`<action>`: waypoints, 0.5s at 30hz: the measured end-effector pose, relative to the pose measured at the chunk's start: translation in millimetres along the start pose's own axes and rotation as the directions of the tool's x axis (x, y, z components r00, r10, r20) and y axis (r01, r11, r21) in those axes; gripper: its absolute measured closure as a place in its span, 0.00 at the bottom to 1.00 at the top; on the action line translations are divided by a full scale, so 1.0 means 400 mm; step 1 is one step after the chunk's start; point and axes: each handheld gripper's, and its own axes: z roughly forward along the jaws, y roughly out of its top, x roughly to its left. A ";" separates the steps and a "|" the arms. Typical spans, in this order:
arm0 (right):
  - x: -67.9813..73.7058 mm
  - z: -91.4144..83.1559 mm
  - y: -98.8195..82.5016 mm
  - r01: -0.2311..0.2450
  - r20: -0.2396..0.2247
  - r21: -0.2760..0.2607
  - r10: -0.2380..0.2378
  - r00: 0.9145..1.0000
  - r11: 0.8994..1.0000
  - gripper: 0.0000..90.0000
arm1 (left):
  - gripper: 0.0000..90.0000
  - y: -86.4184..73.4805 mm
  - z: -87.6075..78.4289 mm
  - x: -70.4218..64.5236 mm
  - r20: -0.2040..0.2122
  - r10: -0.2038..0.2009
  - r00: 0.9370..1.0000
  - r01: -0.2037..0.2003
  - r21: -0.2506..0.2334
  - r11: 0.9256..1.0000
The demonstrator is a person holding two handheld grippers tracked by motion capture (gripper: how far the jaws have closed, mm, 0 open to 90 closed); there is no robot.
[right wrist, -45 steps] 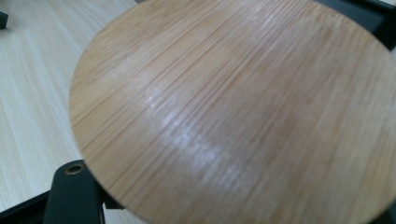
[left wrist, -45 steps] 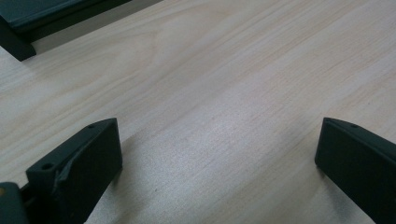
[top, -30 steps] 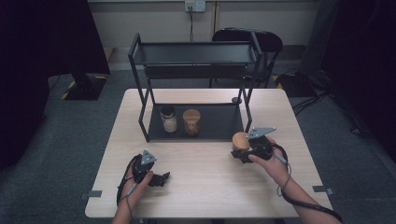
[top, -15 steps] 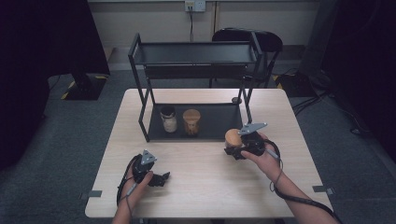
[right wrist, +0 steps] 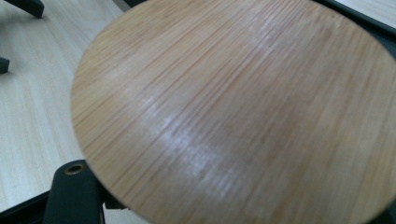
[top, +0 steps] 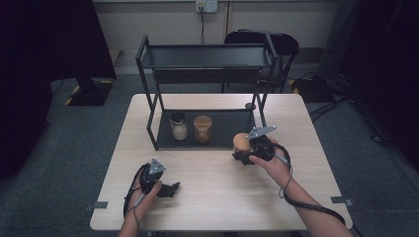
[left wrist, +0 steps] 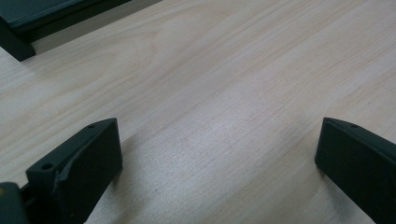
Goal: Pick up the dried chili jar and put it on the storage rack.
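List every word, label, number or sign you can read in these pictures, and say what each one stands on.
No text can be read in any view.
Jar with the wooden lid held in the right tool: plain wood grain, no print.
Two jars on the rack's lower shelf: any label is too small to read.
Yellow and black floor tape: stripes, no words.
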 end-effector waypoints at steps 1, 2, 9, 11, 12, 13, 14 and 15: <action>-0.001 0.002 0.002 -0.001 -0.001 0.000 0.001 1.000 1.000 0.28 | 0.00 0.000 0.000 0.000 0.000 0.000 1.000 0.000 0.000 1.000; -0.002 0.004 0.004 -0.003 0.001 0.001 0.003 1.000 1.000 0.28 | 0.00 0.000 0.000 0.000 0.000 -0.001 1.000 0.001 0.000 1.000; -0.005 0.017 0.022 0.000 0.012 0.006 0.000 1.000 1.000 0.28 | 0.00 0.000 0.000 0.000 0.000 0.000 1.000 0.000 0.000 1.000; -0.004 0.020 0.029 -0.004 0.010 0.002 0.004 1.000 1.000 0.28 | 0.00 0.000 0.000 0.000 0.000 0.000 1.000 0.000 0.000 1.000; -0.004 0.022 0.033 -0.004 0.009 0.001 0.004 1.000 1.000 0.28 | 0.00 0.000 0.000 0.000 0.000 0.000 1.000 0.000 0.000 1.000; -0.003 0.024 0.036 -0.003 0.010 0.000 0.003 1.000 1.000 0.28 | 0.00 0.000 0.000 0.000 0.000 0.000 1.000 0.000 0.000 1.000; -0.002 0.027 0.041 -0.001 0.010 0.001 0.001 1.000 1.000 0.28 | 0.00 0.000 0.000 0.000 0.000 0.000 1.000 0.000 0.000 1.000; -0.002 0.029 0.045 0.001 0.010 -0.001 -0.001 1.000 1.000 0.28 | 0.00 0.000 0.000 0.000 0.000 0.000 1.000 0.000 0.000 1.000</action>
